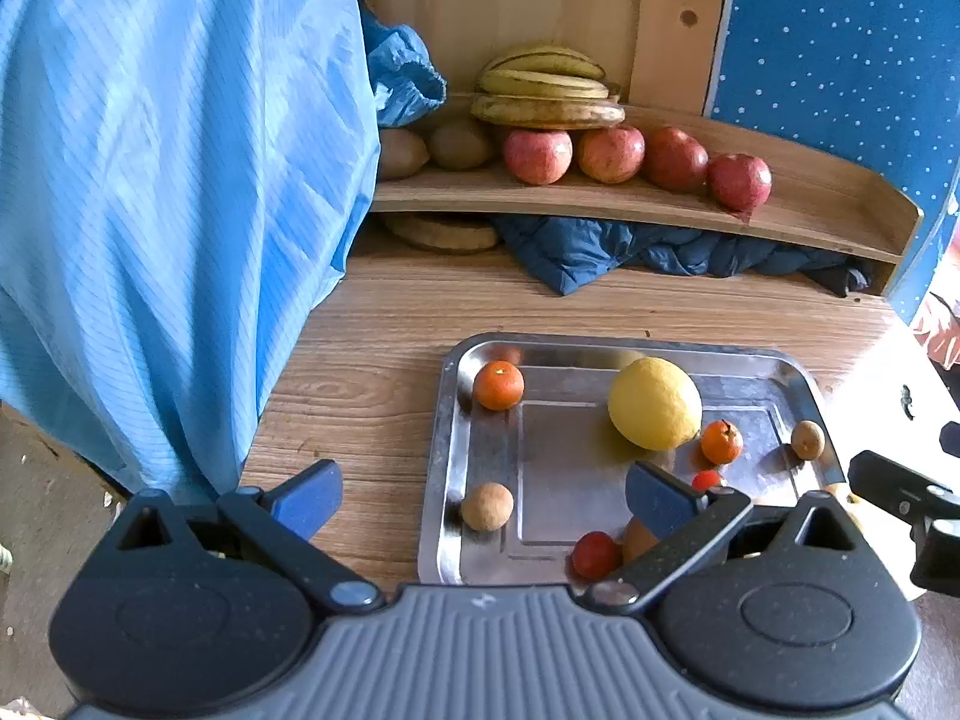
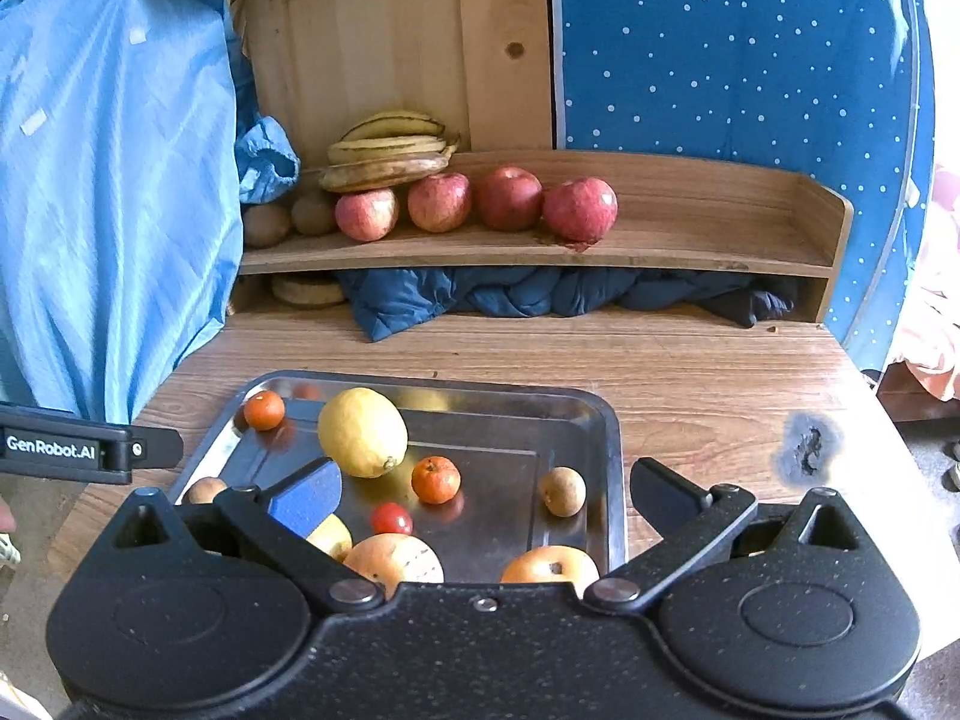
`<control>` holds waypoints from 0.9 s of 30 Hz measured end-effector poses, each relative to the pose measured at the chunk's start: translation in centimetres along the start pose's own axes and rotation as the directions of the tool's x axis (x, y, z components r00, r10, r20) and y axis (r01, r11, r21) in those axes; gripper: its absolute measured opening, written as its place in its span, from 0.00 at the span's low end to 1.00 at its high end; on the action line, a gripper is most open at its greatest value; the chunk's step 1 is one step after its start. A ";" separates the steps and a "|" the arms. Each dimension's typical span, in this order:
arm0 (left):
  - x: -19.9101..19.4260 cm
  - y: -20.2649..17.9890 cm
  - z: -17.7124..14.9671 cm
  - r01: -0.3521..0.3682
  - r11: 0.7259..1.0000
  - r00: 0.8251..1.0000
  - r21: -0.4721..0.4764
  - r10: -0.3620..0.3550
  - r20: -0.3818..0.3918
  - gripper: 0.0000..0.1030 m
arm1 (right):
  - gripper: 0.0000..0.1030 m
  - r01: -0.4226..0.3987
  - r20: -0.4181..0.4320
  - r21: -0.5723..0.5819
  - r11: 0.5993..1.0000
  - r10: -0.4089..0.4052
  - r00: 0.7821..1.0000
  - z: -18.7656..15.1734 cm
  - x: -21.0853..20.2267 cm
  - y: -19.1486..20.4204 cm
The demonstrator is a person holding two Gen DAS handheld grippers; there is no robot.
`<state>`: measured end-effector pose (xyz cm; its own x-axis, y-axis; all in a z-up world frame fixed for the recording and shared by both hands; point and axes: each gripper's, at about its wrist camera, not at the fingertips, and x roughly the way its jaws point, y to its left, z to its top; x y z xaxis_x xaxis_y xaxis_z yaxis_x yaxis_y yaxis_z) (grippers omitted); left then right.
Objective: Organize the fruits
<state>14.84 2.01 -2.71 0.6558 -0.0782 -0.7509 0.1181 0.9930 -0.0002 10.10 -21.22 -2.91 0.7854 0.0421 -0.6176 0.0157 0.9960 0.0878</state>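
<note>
Loose fruit in the metal tray [image 2: 609,420] on the surface: lemon [image 2: 362,432], two small oranges, cherry tomatoes, brown round fruits, two larger orange fruits at the near edge. Shelf [image 2: 720,252] already holds apples [image 2: 510,198], bananas [image 2: 390,156], kiwis. Left tool [image 1: 483,498] and right tool [image 2: 486,489] both spread, empty. Roughly half left, I'd say.

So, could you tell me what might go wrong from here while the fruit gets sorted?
The apples sit in a row along the shelf's open front edge, so adding fruit could nudge one off. The bananas rest on top of an apple and could slide. The round lemon may roll on the smooth metal tray if either open gripper bumps it.
</note>
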 end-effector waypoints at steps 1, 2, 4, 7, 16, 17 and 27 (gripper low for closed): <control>-0.1 0.1 -0.1 0.005 1.000 1.000 0.001 -0.005 0.001 0.99 | 0.99 0.002 0.002 0.002 1.000 -0.002 1.000 0.0 -0.2 0.1; -0.1 0.2 -0.2 0.009 1.000 1.000 0.001 -0.009 0.000 0.99 | 0.99 0.003 0.003 0.003 1.000 -0.003 1.000 -0.1 -0.4 0.1; -0.3 0.4 -0.4 0.022 1.000 1.000 0.000 -0.022 -0.003 0.99 | 0.99 0.006 0.004 0.004 1.000 -0.006 1.000 -0.2 -0.9 0.4; -0.6 0.7 -0.7 0.042 0.999 0.999 0.008 -0.042 -0.004 0.99 | 0.99 0.012 0.001 0.009 1.000 -0.012 1.000 -0.6 -1.3 1.0; -1.9 2.8 -1.8 0.074 0.996 0.997 0.045 -0.074 0.001 0.99 | 0.99 0.061 -0.002 0.059 0.996 -0.061 0.998 -1.3 -2.5 2.9; -2.0 3.0 -1.9 0.079 0.996 0.997 0.050 -0.079 0.001 0.99 | 0.99 0.066 -0.002 0.062 0.996 -0.066 0.998 -1.5 -2.7 3.2; -3.9 4.6 -3.7 0.120 0.990 0.993 0.076 -0.121 0.003 0.99 | 0.99 0.104 -0.004 0.067 0.992 -0.104 0.995 -3.3 -5.1 6.0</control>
<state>10.05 7.18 -2.21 0.6393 -0.1977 -0.7431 0.2520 0.9669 -0.0404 4.17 -15.22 -1.84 0.7771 -0.0618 -0.6264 0.1392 0.9874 0.0753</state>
